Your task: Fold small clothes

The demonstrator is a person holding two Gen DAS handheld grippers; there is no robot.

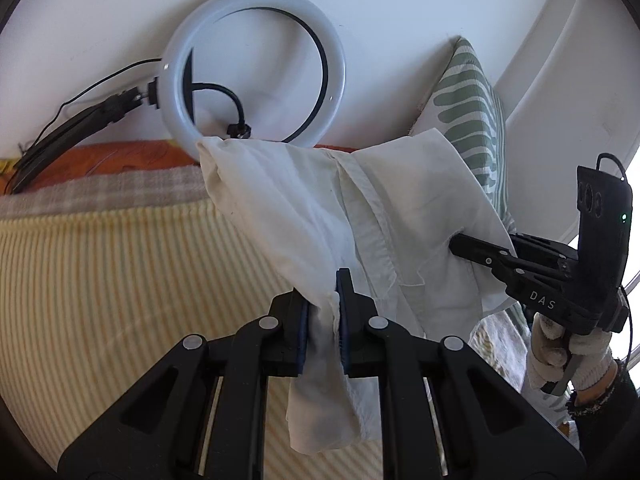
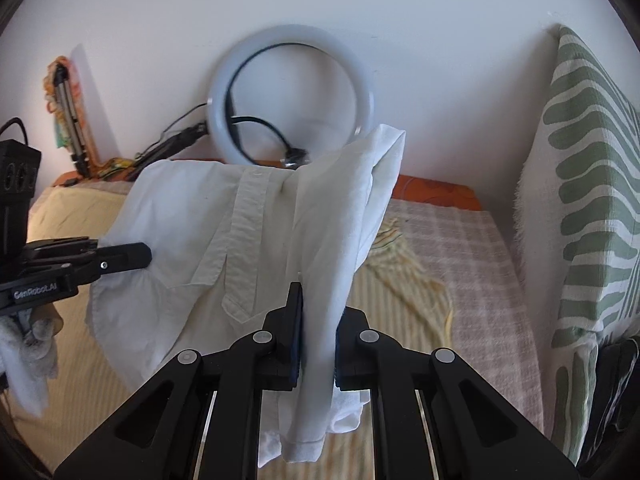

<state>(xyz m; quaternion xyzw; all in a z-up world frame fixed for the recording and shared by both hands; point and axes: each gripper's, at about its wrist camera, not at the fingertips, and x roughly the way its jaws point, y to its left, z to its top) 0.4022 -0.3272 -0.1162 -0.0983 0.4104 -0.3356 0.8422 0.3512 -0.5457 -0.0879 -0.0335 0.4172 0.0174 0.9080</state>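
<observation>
The black two-finger left gripper [image 1: 322, 320] is clamped on one bunched edge of the crumpled white cotton shirt [image 1: 320, 208], the black right gripper [image 2: 318, 332] on another. The shirt is held aloft between them, its long axis spanning gripper to gripper, above the yellow striped bedspread [image 1: 120, 280]; neither is judged nearer.

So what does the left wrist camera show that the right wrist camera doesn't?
Only the left wrist view shows the right gripper from the side, clamped on the white shirt, and the gloved hand holding it. Only the right wrist view shows the left gripper from the side and the folded tripod against the wall. Both show the shirt, ring light, striped pillow and bed.
</observation>
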